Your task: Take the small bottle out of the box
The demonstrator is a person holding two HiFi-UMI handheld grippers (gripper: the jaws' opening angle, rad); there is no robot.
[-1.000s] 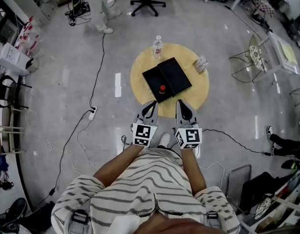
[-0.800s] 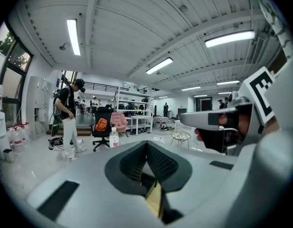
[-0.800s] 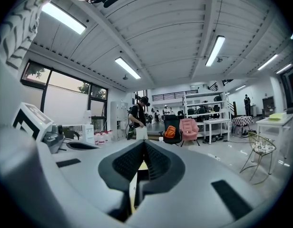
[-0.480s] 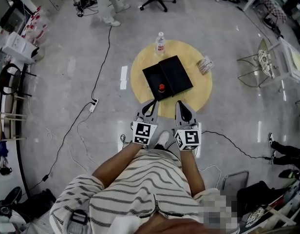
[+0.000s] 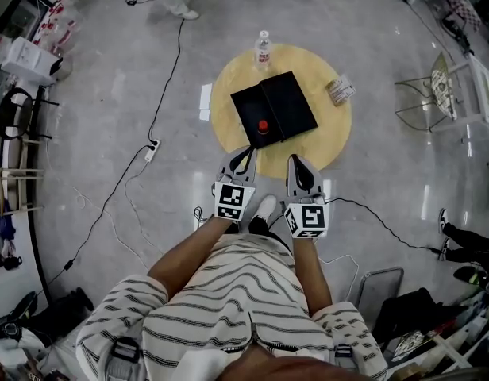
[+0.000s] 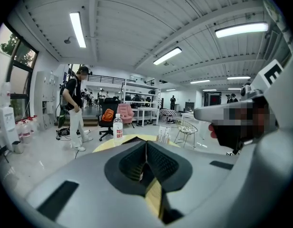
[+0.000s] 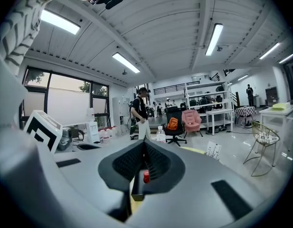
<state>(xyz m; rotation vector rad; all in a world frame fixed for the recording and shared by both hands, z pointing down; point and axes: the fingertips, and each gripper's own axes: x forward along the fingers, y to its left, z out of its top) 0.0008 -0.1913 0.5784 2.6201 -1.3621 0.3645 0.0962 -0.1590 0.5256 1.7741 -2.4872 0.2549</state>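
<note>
An open black box [image 5: 274, 117] lies on a round yellow table [image 5: 324, 141]. A small bottle with a red cap [image 5: 263, 125] stands at the box's near edge. Its cap [image 7: 146, 177] shows low between the right gripper's jaws, some way ahead of them. My left gripper [image 5: 246, 151] and right gripper [image 5: 294, 160] hover side by side over the table's near rim, just short of the box. Both hold nothing. In the left gripper view the left gripper [image 6: 146, 144] has its jaws together, and so does the right gripper [image 7: 144, 144] in its own view.
A clear water bottle [image 5: 263, 50] stands at the table's far edge, and a small card pack [image 5: 340, 91] lies at its right. A power strip with cables [image 5: 152, 146] is on the floor to the left, a wire chair [image 5: 435, 86] to the right. A person [image 6: 75, 108] stands further back.
The head view has shifted, so the table sits a little higher in it. Both grippers keep their place at the table's near rim and stay shut.
</note>
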